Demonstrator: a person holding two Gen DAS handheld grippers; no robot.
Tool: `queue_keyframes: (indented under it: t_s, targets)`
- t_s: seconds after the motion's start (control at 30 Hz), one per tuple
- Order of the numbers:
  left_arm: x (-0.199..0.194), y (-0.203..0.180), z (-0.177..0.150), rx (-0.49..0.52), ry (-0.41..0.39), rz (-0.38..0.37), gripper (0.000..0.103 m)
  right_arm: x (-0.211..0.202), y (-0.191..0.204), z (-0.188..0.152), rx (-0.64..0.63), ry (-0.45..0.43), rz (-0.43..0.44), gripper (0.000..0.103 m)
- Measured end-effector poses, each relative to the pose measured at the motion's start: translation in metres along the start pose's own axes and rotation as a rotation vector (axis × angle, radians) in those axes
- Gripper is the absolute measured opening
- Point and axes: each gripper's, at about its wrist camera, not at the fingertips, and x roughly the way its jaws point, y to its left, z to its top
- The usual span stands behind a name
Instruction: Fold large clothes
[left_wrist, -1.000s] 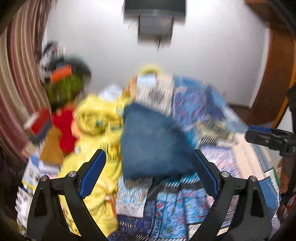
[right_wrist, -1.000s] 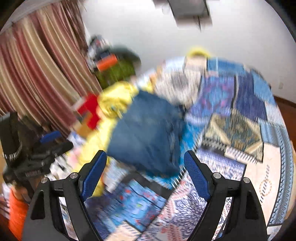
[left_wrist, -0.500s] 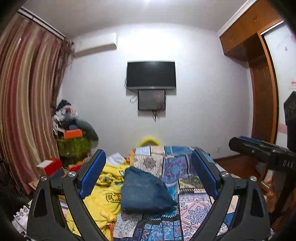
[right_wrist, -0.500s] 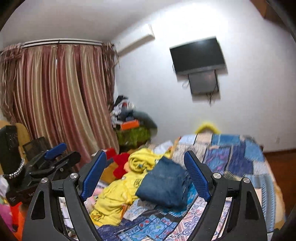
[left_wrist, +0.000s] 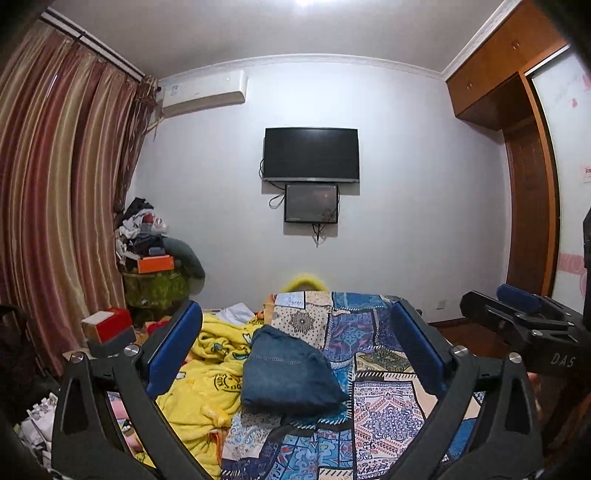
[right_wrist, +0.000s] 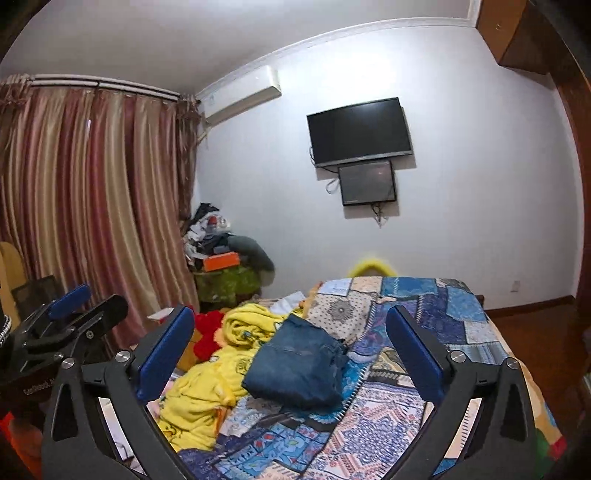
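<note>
Left wrist view
Left gripper: jaws wide apart, empty, raised above bed.
Folded jeans: on patchwork quilt, touching yellow blanket on its left.
Right gripper: right of jeans; jaw state cannot tell.

Right wrist view
Right gripper: jaws wide apart, empty.
Folded jeans: between fingers in frame, on quilt.
Left gripper: left of jeans.
</note>
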Motion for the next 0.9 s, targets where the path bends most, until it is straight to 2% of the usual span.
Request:
queue_keyframes:
  t_s: [0.9]
  targets:
    - [0.009,-0.006,-0.011,-0.002,0.023,-0.005,0.103,-0.016,0.000,-0.003,-0.011,0.020,-0.023,0.103]
